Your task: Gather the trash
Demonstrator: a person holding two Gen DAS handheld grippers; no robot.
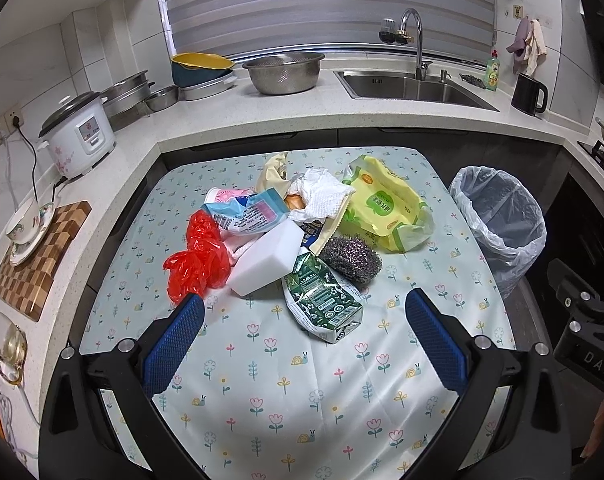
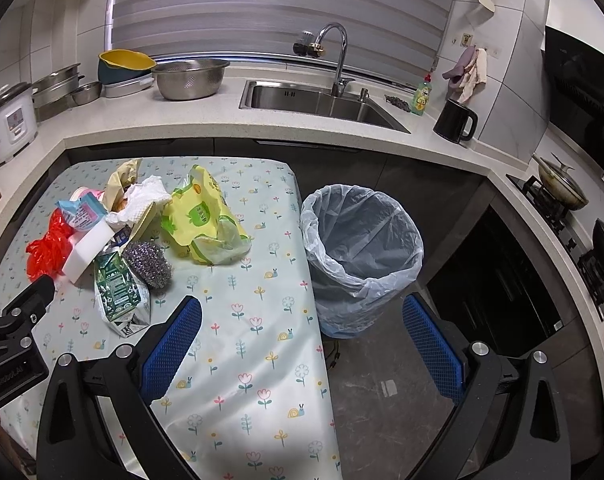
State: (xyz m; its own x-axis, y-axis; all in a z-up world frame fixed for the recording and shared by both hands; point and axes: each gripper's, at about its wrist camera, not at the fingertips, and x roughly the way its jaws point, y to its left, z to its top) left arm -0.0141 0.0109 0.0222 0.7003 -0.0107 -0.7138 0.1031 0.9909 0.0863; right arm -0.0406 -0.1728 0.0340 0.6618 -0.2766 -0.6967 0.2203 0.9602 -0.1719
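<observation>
A pile of trash lies on the flowered tablecloth (image 1: 302,380): a red plastic bag (image 1: 197,260), a white sponge block (image 1: 265,258), a green carton (image 1: 322,300), a steel scourer (image 1: 352,258), a yellow wipes pack (image 1: 386,208), crumpled white paper (image 1: 322,192) and a blue-pink wrapper (image 1: 249,210). My left gripper (image 1: 304,312) is open and empty, just in front of the green carton. My right gripper (image 2: 302,316) is open and empty, over the table's right edge, near the lined bin (image 2: 362,248). The pile also shows in the right wrist view (image 2: 113,240).
The bin (image 1: 498,224) stands on the floor right of the table. A counter runs behind with a rice cooker (image 1: 77,136), steel bowl (image 1: 283,72), sink (image 1: 410,86) and black kettle (image 1: 528,94). A checkered board (image 1: 41,256) with dishes is at left. A stove (image 2: 562,208) is at right.
</observation>
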